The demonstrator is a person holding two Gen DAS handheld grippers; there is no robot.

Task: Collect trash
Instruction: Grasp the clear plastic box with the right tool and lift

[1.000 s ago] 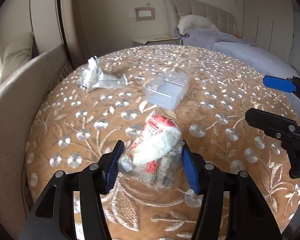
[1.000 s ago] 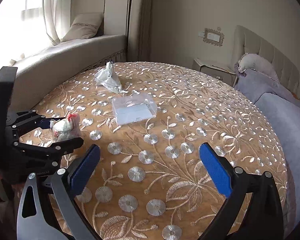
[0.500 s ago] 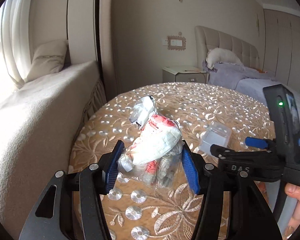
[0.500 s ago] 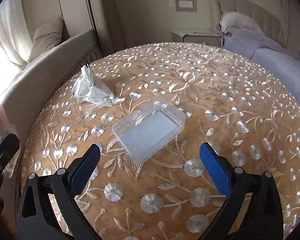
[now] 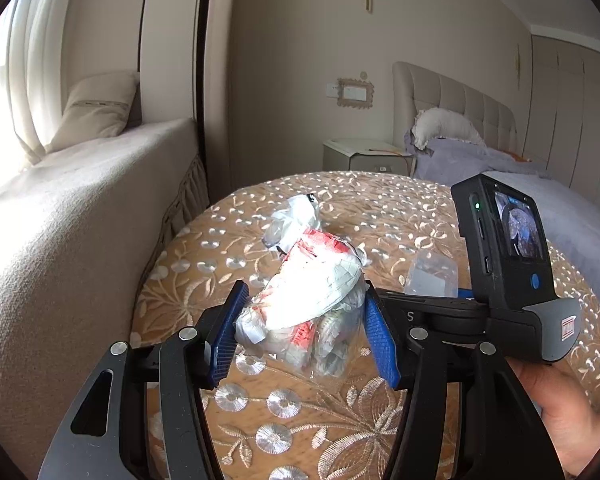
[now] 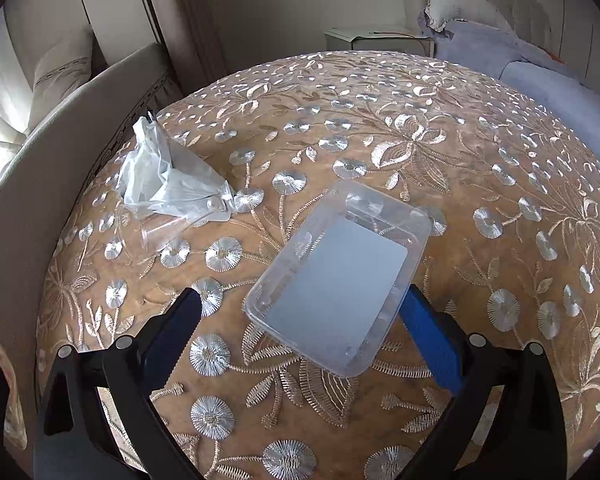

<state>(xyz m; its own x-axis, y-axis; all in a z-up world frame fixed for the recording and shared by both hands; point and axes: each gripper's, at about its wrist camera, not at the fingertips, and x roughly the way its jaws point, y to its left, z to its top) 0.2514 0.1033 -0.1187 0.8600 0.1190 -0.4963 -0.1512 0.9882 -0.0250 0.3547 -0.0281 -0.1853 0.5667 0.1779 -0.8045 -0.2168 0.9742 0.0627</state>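
Lifted since a second ago, the left tongs are pinching a clear bag of red-and-white wrappers above the table. Right tongs are standing spread around the clear tray, not pressing it, which is holding a pale sheet. A crumpled plastic bag is lying nearby.
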